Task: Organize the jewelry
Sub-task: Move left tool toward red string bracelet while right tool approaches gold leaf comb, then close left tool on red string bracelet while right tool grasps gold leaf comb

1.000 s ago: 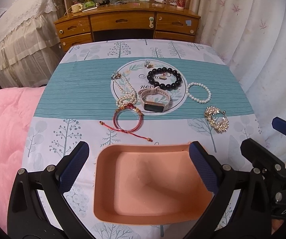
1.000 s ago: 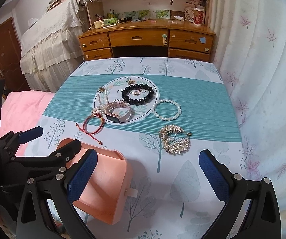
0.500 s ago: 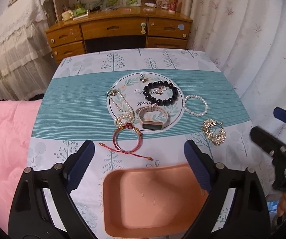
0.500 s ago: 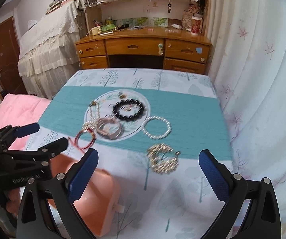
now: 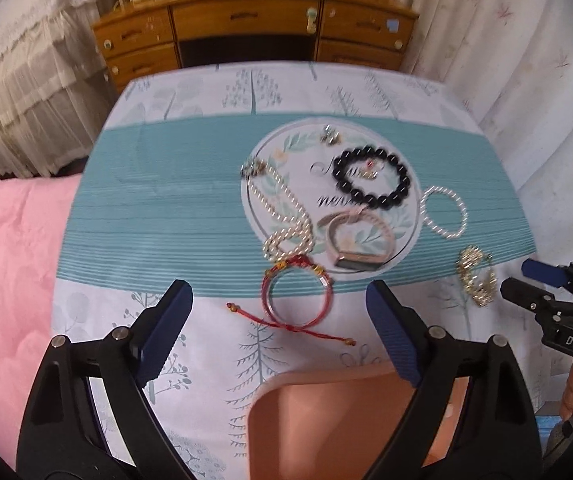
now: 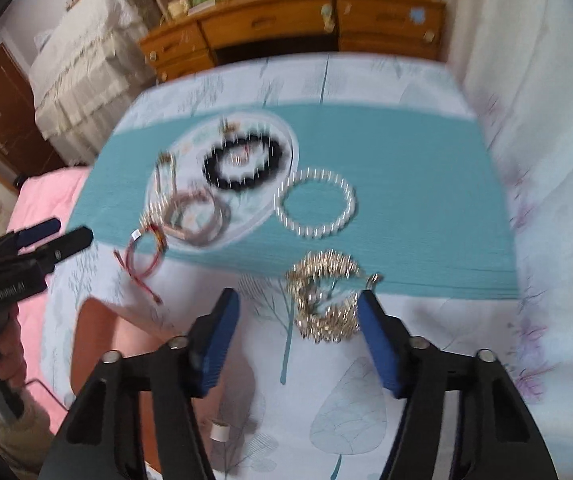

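The pink tray (image 5: 326,432) runs off the bottom edge. In the right wrist view the black bead bracelet (image 6: 242,168) is blurry.

A table (image 5: 190,184) covered by a tree-printed cloth with a teal band is filling mid-frame. Lying on it, right of centre: a long pearl necklace (image 5: 282,216), black bead bracelet (image 5: 370,180), pink-strapped watch (image 5: 356,244), small pearl bracelet (image 5: 444,212), gold bracelet (image 5: 474,280) and red cord bracelet (image 5: 298,300). A salmon tray (image 5: 326,432) is sitting at bottom centre.
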The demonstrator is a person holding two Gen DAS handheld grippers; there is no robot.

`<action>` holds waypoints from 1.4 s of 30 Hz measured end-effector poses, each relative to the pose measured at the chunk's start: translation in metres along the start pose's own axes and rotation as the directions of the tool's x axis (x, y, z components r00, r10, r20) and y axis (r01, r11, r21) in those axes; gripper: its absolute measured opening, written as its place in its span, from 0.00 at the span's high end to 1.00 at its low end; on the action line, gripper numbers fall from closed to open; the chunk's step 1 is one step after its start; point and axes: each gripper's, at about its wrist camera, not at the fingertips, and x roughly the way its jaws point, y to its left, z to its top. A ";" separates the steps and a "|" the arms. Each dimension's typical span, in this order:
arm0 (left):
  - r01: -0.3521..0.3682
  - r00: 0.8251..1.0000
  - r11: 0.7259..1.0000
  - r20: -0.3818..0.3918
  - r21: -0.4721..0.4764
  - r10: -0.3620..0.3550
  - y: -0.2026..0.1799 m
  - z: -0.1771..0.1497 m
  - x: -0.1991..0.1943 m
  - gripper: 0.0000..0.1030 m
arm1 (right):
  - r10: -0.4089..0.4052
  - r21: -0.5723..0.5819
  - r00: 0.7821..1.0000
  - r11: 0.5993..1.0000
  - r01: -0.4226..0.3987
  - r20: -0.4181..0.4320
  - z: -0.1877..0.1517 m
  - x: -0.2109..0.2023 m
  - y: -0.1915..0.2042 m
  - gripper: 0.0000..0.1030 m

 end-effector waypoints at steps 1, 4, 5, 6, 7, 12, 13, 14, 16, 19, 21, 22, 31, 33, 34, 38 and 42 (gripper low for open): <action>-0.003 1.000 1.000 -0.014 -0.001 0.003 0.003 0.000 0.006 0.15 | 0.012 -0.005 1.000 1.000 -0.012 -0.025 -0.001 0.009 -0.001 0.49; -0.007 0.999 1.000 -0.045 -0.011 0.007 0.008 -0.003 0.023 0.16 | 0.009 -0.022 0.997 1.000 -0.010 -0.074 -0.004 0.032 -0.001 0.55; -0.004 0.998 1.000 -0.057 -0.015 0.003 0.011 -0.003 0.028 0.16 | 0.004 -0.031 0.997 1.000 -0.007 -0.081 -0.004 0.039 0.000 0.55; -0.002 0.998 1.000 -0.065 -0.018 0.001 0.012 -0.003 0.032 0.16 | -0.003 -0.044 0.996 0.999 -0.001 -0.089 -0.005 0.043 0.001 0.55; 0.001 0.997 1.000 -0.074 -0.021 -0.003 0.014 -0.002 0.036 0.16 | -0.011 -0.058 0.996 0.998 0.006 -0.090 -0.005 0.046 0.001 0.55; -0.008 0.995 0.999 -0.104 -0.042 0.003 0.026 0.001 0.051 0.16 | -0.033 -0.125 0.994 0.992 0.020 -0.103 0.000 0.053 0.016 0.55; -0.008 0.994 0.999 -0.111 -0.046 0.003 0.028 0.001 0.052 0.16 | -0.039 -0.134 0.993 0.991 0.025 -0.108 0.001 0.055 0.017 0.55; -0.007 0.993 0.999 -0.116 -0.050 0.002 0.029 0.002 0.054 0.16 | -0.045 -0.139 0.992 0.990 0.028 -0.117 0.002 0.058 0.017 0.55; -0.010 0.992 0.998 -0.128 -0.056 0.003 0.032 0.004 0.058 0.16 | -0.058 -0.157 0.990 0.987 0.036 -0.132 0.002 0.064 0.021 0.59; -0.019 0.989 0.998 -0.145 -0.063 0.009 0.035 0.006 0.064 0.16 | -0.077 -0.191 0.988 0.980 0.051 -0.132 0.004 0.067 0.028 0.63; -0.022 0.988 0.997 -0.154 -0.068 0.011 0.036 0.008 0.068 0.16 | -0.076 -0.205 0.986 0.978 0.045 -0.146 0.004 0.071 0.031 0.70; -0.022 0.987 0.997 -0.158 -0.069 0.011 0.037 0.009 0.070 0.16 | -0.081 -0.213 0.984 0.976 0.046 -0.160 0.003 0.075 0.033 0.72; -0.049 0.978 0.998 -0.207 -0.044 0.039 0.035 0.017 0.093 0.20 | -0.067 -0.196 0.986 0.980 0.036 -0.154 0.001 0.079 0.032 0.91; -0.049 0.975 0.998 -0.219 -0.035 0.040 0.035 0.020 0.097 0.25 | -0.055 -0.184 0.988 0.982 0.028 -0.141 0.002 0.074 0.030 0.92; -0.048 0.974 0.998 -0.224 -0.027 0.040 0.035 0.021 0.099 0.26 | -0.046 -0.176 0.990 0.984 0.022 -0.137 0.003 0.071 0.029 0.92; -0.032 0.972 0.999 -0.233 0.019 0.036 0.028 0.026 0.104 0.35 | -0.014 -0.145 0.991 0.989 -0.005 -0.132 0.004 0.065 0.026 0.92; -0.029 0.971 0.996 -0.235 0.087 0.049 0.016 0.026 0.104 0.40 | 0.006 -0.128 0.991 0.992 -0.024 -0.137 0.002 0.063 0.024 0.92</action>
